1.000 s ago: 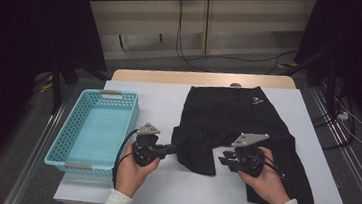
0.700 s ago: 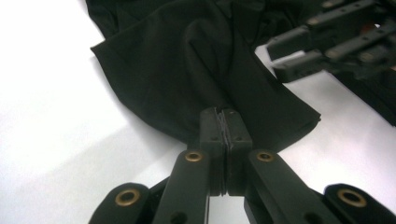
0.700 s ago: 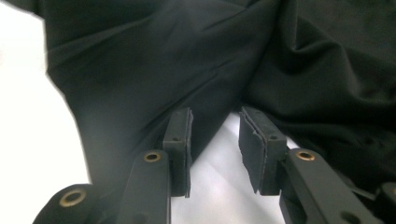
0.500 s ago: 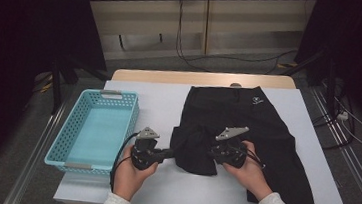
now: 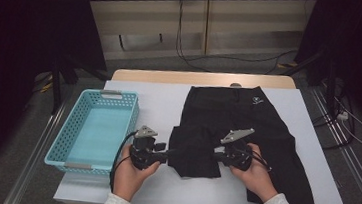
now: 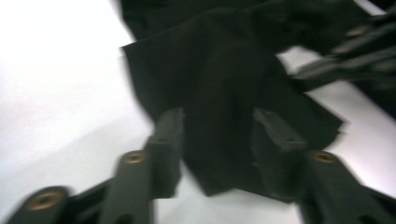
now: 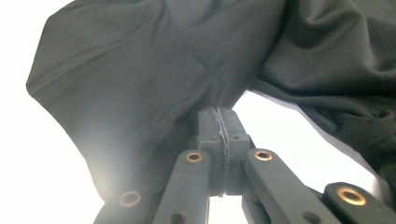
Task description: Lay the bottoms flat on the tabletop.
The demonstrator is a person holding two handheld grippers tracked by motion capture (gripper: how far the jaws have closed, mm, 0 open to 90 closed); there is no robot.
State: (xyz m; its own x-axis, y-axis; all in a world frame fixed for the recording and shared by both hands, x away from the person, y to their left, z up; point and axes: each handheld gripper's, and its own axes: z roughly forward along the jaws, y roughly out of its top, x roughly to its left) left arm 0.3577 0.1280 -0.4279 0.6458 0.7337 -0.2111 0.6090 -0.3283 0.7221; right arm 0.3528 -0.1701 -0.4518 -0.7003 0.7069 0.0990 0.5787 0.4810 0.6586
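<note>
**Black shorts half-folded on white table, right jaws pinching, left jaws apart**

Black fabric, landmark = the shorts, lying flat on the white table right of centre, waistband at the far edge, logo near it.

- Nearest: two hands at the near side of the shorts. Left gripper sits just left of the folded leg flap, pointing right into it. Its jaws have just been opening; in the left gripper view they stand apart with the flap's edge between them, pads not pressing on it.
- Right gripper is on the right side of that same flap, pointing left. Its jaws have just been closing; in the right gripper view they're together, pinched on a fold of the cloth.
- Flap is doubled over toward the shorts' middle; the other leg lies flat, running to the near right edge.
- Left of the shorts, apart from them: light-blue plastic basket, on the table's left edge.
- Beyond the shorts' waistband: strip of bare wooden tabletop, then floor with cables.
</note>
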